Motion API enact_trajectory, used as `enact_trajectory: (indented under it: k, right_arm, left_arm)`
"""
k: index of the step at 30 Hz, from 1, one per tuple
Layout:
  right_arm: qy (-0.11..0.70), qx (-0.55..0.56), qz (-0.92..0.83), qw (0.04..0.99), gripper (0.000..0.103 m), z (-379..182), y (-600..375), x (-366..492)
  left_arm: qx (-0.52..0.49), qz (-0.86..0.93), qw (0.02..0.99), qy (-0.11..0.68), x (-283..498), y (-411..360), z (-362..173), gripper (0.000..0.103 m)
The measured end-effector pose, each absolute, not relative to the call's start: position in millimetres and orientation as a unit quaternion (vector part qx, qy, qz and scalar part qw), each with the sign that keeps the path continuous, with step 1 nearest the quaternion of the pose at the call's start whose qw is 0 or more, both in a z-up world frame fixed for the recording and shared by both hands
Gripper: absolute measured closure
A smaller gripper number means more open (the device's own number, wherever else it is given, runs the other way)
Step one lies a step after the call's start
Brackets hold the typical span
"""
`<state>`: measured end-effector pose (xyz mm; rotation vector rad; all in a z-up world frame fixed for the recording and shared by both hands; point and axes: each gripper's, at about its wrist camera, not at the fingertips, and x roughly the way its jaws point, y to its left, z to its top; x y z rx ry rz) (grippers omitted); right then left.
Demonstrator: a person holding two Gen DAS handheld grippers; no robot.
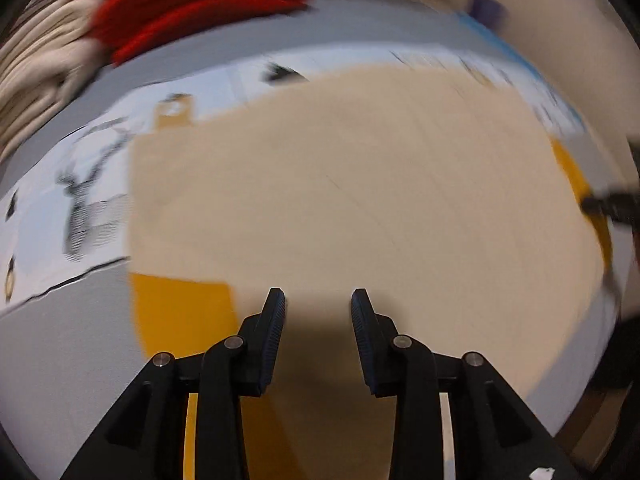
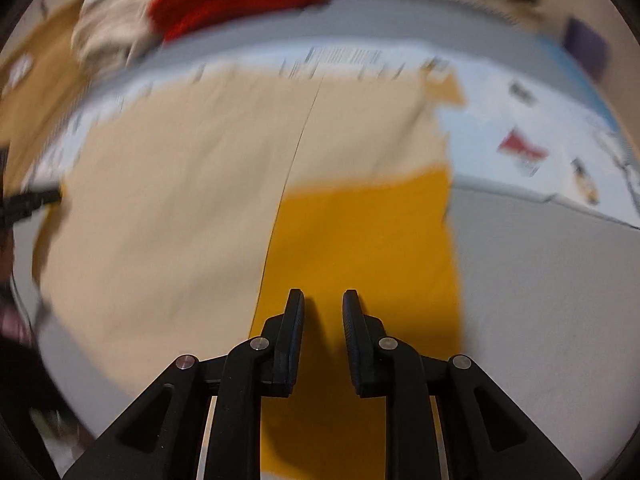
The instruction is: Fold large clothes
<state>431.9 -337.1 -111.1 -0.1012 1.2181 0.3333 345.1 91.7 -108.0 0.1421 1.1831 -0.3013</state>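
Observation:
A large beige garment with mustard-yellow parts lies flat on the grey surface, blurred by motion. My left gripper hangs over its near edge, open, with nothing between its fingers. In the right wrist view the same beige cloth meets a yellow panel along a dark seam. My right gripper stands open over the yellow panel, its fingers a narrow gap apart and empty. The other gripper's black tip shows at the left edge of that view, and likewise at the right edge of the left wrist view.
A red folded garment and a cream knitted one lie at the back left. A light blue printed sheet lies under the garment. A purple object sits at the far right. Grey surface lies to the right.

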Motion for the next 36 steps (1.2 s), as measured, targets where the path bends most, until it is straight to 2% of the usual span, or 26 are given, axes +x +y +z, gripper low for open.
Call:
enact_trajectory:
  k: [4, 14, 20, 23, 26, 29, 30, 32, 34, 36]
  right_arm:
    - [0.604, -0.088, 0.136, 0.781, 0.082, -133, -341, 420]
    - [0.647, -0.136, 0.083, 0.745, 0.082, -140, -360, 405]
    - [0.639, -0.179, 0.049, 0.747, 0.082, -127, -361, 394]
    - [0.596, -0.161, 0.031, 0.786, 0.082, -92, -364, 391]
    - [0.504, -0.125, 0.028, 0.854, 0.082, -29, -359, 382]
    - [0.425, -0.068, 0.052, 0.901, 0.081, 25, -343, 361]
    - [0.405, -0.048, 0.062, 0.911, 0.081, 37, -334, 350]
    - [0.376, -0.010, 0.078, 0.923, 0.081, 48, -314, 326]
    - [0.367, 0.008, 0.083, 0.927, 0.080, 41, -295, 314]
    - [0.369, 0.013, 0.073, 0.927, 0.073, 24, -273, 297]
  left_arm:
    - [0.119, -0.114, 0.790, 0.590, 333, 91, -133, 0.071]
    - [0.111, -0.056, 0.763, 0.634, 308, 148, -133, 0.071]
    - [0.086, 0.001, 0.761, 0.643, 287, 180, -122, 0.071]
    - [0.086, 0.038, 0.792, 0.603, 276, 182, -83, 0.071]
    - [0.041, 0.059, 0.847, 0.527, 254, 177, -26, 0.071]
    - [0.012, 0.068, 0.880, 0.471, 227, 154, 9, 0.069]
    - [0.000, 0.065, 0.888, 0.455, 217, 144, 14, 0.068]
    - [-0.025, 0.059, 0.900, 0.432, 197, 124, 15, 0.052]
    - [-0.054, 0.060, 0.905, 0.418, 182, 112, 4, 0.047]
    - [-0.076, 0.059, 0.901, 0.422, 169, 105, -15, 0.047]
